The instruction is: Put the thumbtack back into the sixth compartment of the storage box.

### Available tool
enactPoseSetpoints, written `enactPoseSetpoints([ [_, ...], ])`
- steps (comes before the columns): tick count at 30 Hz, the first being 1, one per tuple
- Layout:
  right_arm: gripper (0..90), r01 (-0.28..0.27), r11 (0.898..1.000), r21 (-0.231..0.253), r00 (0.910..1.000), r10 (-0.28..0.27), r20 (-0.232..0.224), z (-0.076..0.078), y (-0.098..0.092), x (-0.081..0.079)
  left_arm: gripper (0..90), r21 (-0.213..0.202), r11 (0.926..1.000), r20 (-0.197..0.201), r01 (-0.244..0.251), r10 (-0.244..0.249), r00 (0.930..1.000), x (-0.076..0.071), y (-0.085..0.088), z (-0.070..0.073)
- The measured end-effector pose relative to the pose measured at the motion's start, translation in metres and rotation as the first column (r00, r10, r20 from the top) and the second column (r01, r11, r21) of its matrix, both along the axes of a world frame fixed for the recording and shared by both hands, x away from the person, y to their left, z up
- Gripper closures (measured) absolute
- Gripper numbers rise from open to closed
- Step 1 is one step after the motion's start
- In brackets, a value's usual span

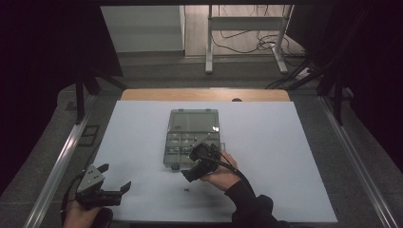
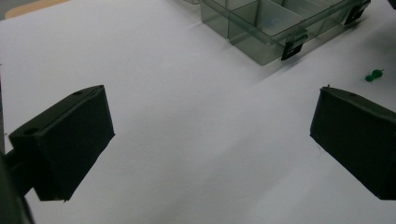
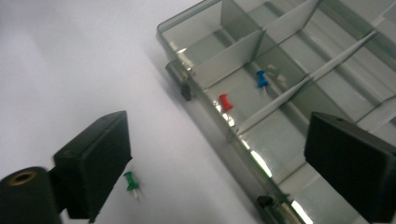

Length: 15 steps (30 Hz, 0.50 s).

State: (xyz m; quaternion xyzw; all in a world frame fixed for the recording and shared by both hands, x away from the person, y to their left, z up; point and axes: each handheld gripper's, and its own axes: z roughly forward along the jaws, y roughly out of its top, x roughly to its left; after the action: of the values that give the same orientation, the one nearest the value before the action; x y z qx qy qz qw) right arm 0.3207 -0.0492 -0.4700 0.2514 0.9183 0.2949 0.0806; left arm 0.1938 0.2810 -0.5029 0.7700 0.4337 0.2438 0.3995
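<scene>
Green pushpin (image 3: pixel 131 180) lies on the surface (image 1: pixel 266 156), just beside the box (image 1: pixel 191 137), on its near side. Red pin (image 3: pixel 225 101) & blue pin (image 3: pixel 262 79) already sit in one compartment. My right tongs (image 3: pixel 219 163) are open, empty, over the box edge; left tongs (image 2: pixel 210 140) open, idle. Pushpin's light, hard, prob slippery w/ a sharp point, so I'd pinch its plastic head.

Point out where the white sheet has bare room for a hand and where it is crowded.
Bare: the white sheet right of the organizer box, and the stretch left of it, above the left tongs. Crowded: the box's near edge, where the open right tongs hover and a green pushpin lies.
</scene>
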Motion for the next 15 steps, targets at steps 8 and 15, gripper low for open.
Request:
enactPoseSetpoints([
  [8,3.3,-0.008,0.998,-0.062,1.0000,0.008,-0.006,-0.008,0.001,-0.014,0.0,0.002,1.0000,0.001,0.002,-0.002,1.0000,0.000,0.000,0.000],
  [15,19.1,-0.037,0.995,-0.092,0.9988,0.034,-0.034,-0.020,0.004,-0.021,0.0,0.000,1.0000,0.001,0.001,-0.001,1.0000,0.000,0.000,0.000],
])
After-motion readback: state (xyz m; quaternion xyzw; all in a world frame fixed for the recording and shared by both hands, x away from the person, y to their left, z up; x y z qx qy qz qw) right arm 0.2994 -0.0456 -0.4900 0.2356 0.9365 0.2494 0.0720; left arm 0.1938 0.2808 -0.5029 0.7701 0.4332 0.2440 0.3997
